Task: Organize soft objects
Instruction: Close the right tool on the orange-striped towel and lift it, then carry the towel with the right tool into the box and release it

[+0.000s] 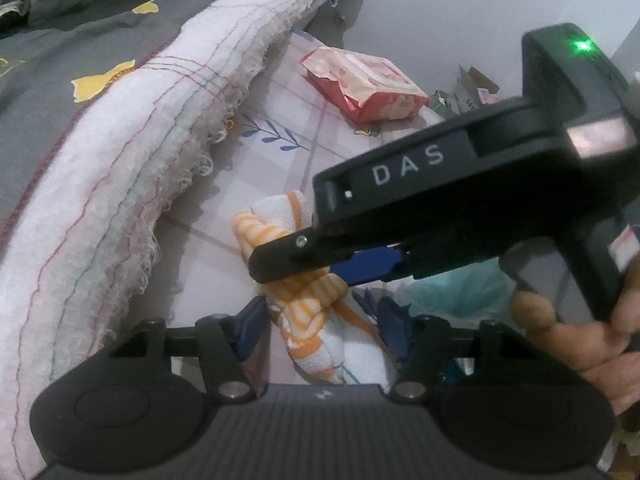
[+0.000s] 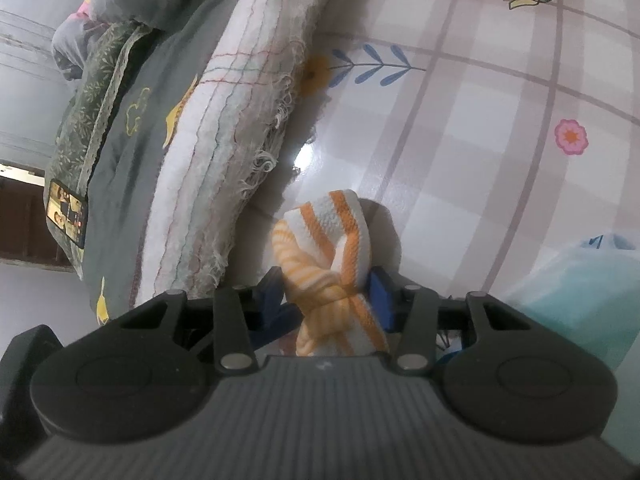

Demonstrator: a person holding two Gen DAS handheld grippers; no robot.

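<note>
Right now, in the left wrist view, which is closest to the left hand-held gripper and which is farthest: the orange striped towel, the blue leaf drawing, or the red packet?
1. Orange-and-white striped knotted towel, between the left hand-held gripper fingers.
2. Blue leaf drawing on the checked sheet, mid-frame.
3. Red-and-pink plastic packet, up top, farthest.

Beneath you lies a glossy checked plastic mat with printed flowers [image 2: 460, 120]. Along its left edge runs a grey quilt with yellow shapes [image 1: 80, 52], under a frayed white woven blanket [image 1: 120, 168]. A red-and-pink crinkled packet [image 1: 362, 80] sits farther off, and a pale teal plastic bag [image 2: 580, 292] is at your right.
</note>
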